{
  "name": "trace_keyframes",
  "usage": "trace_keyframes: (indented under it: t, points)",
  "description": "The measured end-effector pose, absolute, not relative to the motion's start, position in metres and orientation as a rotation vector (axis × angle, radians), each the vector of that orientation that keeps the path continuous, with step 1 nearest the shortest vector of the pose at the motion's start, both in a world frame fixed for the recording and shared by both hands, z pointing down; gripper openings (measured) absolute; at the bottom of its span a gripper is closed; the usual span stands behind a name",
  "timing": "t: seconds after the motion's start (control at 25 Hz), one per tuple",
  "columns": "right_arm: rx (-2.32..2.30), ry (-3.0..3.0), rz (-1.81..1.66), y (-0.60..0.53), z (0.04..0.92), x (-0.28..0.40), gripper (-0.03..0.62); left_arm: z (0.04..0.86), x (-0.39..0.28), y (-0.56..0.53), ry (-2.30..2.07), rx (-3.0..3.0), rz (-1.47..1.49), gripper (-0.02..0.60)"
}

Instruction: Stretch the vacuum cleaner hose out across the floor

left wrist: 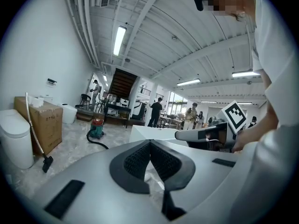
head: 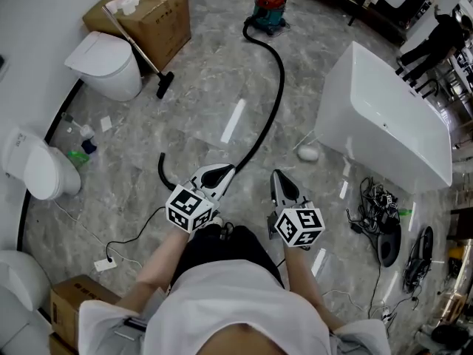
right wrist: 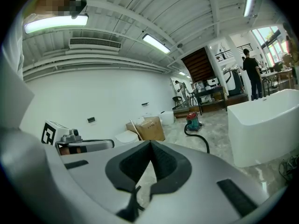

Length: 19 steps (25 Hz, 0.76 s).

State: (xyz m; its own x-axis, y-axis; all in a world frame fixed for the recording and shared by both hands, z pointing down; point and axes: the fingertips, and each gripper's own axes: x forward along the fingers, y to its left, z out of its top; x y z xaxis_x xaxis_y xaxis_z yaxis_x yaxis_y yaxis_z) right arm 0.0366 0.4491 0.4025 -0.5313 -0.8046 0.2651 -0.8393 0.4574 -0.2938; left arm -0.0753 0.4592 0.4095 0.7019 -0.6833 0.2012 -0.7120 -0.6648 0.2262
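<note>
A red and teal vacuum cleaner [head: 270,9] stands on the floor far ahead, also small in the left gripper view [left wrist: 97,128] and the right gripper view [right wrist: 192,121]. Its black hose [head: 275,87] curves back toward me, passes out of sight below my left gripper [head: 225,171], and its end curls up at the left [head: 162,170]. Both grippers are held in front of my waist, above the floor. The left gripper [left wrist: 150,143] is shut with nothing between its pads. The right gripper [head: 276,175] [right wrist: 150,143] is shut too, and empty.
A white bathtub [head: 384,117] stands to the right, with tangled cables and black gear [head: 384,224] near it. At the left are two toilets [head: 103,61] [head: 37,167], a cardboard box [head: 148,13], a leaning wand with a floor nozzle [head: 164,86], and a plug strip [head: 105,264].
</note>
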Motion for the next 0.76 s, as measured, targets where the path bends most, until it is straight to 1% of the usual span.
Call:
trace_keyframes:
  t: [0.76]
  points:
    - [1.449,-2.590,0.608,0.463,0.407,0.033,0.014,0.414,-0.076,0.473,-1.085,2.600,0.154,0.008]
